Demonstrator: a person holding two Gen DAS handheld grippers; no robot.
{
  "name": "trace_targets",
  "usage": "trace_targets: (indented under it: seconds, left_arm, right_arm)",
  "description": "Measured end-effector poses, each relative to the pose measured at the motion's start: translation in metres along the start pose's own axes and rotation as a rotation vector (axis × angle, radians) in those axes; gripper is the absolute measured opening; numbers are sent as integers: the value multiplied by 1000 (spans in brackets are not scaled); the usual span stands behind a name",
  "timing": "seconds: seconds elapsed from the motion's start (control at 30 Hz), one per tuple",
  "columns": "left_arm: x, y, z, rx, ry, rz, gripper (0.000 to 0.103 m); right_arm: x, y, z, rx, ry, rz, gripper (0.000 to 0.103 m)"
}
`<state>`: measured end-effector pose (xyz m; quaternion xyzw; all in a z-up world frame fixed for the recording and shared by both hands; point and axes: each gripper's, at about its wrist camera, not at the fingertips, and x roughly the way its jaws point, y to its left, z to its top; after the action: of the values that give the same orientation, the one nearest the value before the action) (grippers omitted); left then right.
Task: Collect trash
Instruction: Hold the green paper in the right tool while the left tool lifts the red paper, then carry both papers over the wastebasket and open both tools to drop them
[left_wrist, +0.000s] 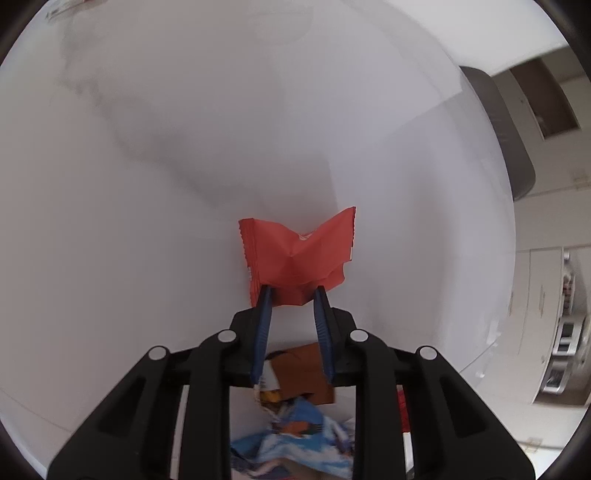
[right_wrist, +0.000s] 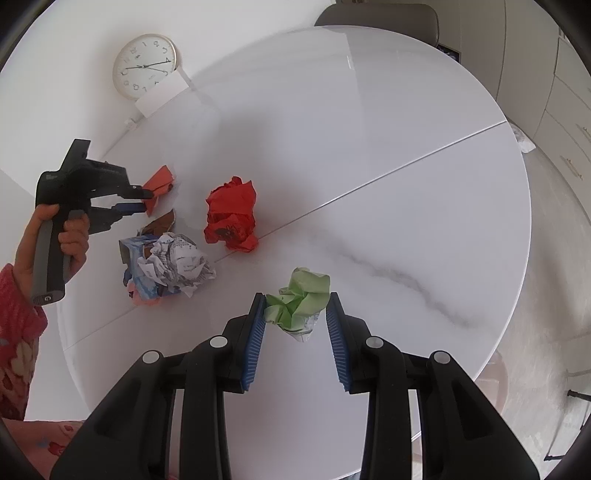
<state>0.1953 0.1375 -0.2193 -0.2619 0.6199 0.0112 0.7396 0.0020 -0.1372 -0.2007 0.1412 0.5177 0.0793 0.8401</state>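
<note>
1. While its blue fingers stand apart, the right tool (right_wrist: 295, 314) straddles a crumpled green paper ball (right_wrist: 300, 303) lying on the white desk (right_wrist: 424, 206); the left pad touches the ball, the right pad stands just clear, so nothing is clamped.
2. The left tool (left_wrist: 293, 295), held in a hand (right_wrist: 70, 236), is lifted off the desk and pinches the lower edge of a red wrapper (left_wrist: 299, 251) between partly closed fingers.
3. Below that wrapper lies a pile: a brown scrap (right_wrist: 162, 223), a blue packet (right_wrist: 138, 258) and a printed paper wad (right_wrist: 177, 264), touching one another.
4. A crumpled red bag (right_wrist: 232, 214) lies just beside the pile.
5. A wall clock (right_wrist: 146, 66) hangs beyond the desk.
</note>
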Motion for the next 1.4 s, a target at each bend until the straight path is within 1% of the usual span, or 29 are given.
trace_targets:
  seconds: [0.13, 0.23, 0.33, 0.4, 0.43, 0.47, 0.5, 0.53, 0.57, 0.6, 0.63, 0.67, 0.73, 0.8, 0.87, 0.9, 0.93, 0.97, 1.03, 1.07, 1.1, 1.13, 1.17, 1.2, 1.27, 1.33, 1.4]
  left_arm:
    - [-4, 1, 8, 34, -8, -13, 20]
    - [-7, -4, 5, 73, -20, -24, 18]
    - [-24, 2, 17, 145, -41, -20, 18]
    - [-30, 8, 13, 188, -55, -36, 18]
    - [-33, 8, 13, 223, -70, -40, 22]
    - [-40, 9, 14, 290, -99, -23, 30]
    - [-44, 5, 12, 362, -133, 22, 61]
    - [-48, 2, 9, 424, -164, 65, 85]
    - [-53, -5, 6, 538, -226, 117, 88]
    - [-56, -11, 3, 644, -256, 139, 89]
    - [-55, -16, 1, 745, -250, 149, 93]
    - [-52, -20, 1, 802, -234, 154, 94]
    - [-42, -24, 4, 919, -187, 148, 94]
    - [-31, -27, 7, 999, -146, 140, 94]
    - [-18, -35, 10, 1064, -125, 129, 94]
    - [-10, -40, 11, 1106, -108, 124, 89]
    - [0, -53, 14, 1147, -90, 124, 78]
    - [5, -55, 13, 1183, -76, 129, 73]
    - [15, -56, 11, 1252, -47, 140, 56]
    - [19, -56, 11, 1268, -35, 140, 52]
    - [22, -55, 12, 1279, -23, 137, 42]
    - [22, -47, 3, 1283, -18, 133, 38]
    - [23, -47, 6, 1281, -22, 127, 37]
    - [23, -48, 10, 1272, -27, 118, 34]
    - [22, -49, 19, 1245, -31, 103, 32]
    - [11, -49, 21, 1195, -54, 91, 32]
    - [-9, -50, 18, 1145, -79, 62, 32]
  right_arm:
    - [3, 1, -1, 2, 6, 1, 34]
    - [3, 2, -1, -3, 6, 2, 35]
    - [3, 3, 0, -5, 4, 1, 35]
    - [3, 3, 0, -4, 7, -2, 35]
    - [3, 2, -1, -3, 9, -3, 35]
    - [2, 3, -1, -4, 11, -4, 35]
    - [2, 3, -1, -5, 14, -9, 35]
    - [2, 3, -2, -6, 17, -15, 35]
    - [1, 4, -2, -6, 20, -22, 35]
    - [1, 4, -3, -4, 21, -28, 35]
    - [-1, 4, -3, 3, 23, -39, 35]
    - [-1, 4, -4, 10, 25, -45, 35]
    - [-3, 5, -6, 25, 30, -65, 35]
    - [-4, 5, -8, 42, 33, -80, 35]
    - [-5, 6, -11, 62, 34, -93, 35]
    - [-6, 7, -12, 76, 34, -99, 35]
    - [-7, 7, -13, 85, 33, -101, 35]
    - [-9, 7, -15, 100, 32, -103, 35]
    - [-12, 7, -18, 119, 30, -109, 35]
    - [-13, 7, -19, 127, 28, -116, 35]
    - [-15, 7, -21, 133, 27, -122, 35]
    - [-16, 8, -21, 137, 26, -125, 35]
    - [-18, 7, -22, 143, 23, -129, 35]
    - [-20, 7, -23, 148, 20, -131, 35]
    - [-24, 5, -24, 159, 12, -129, 35]
    - [-31, 0, -27, 179, -10, -117, 35]
    - [-40, -7, -30, 197, -36, -110, 35]
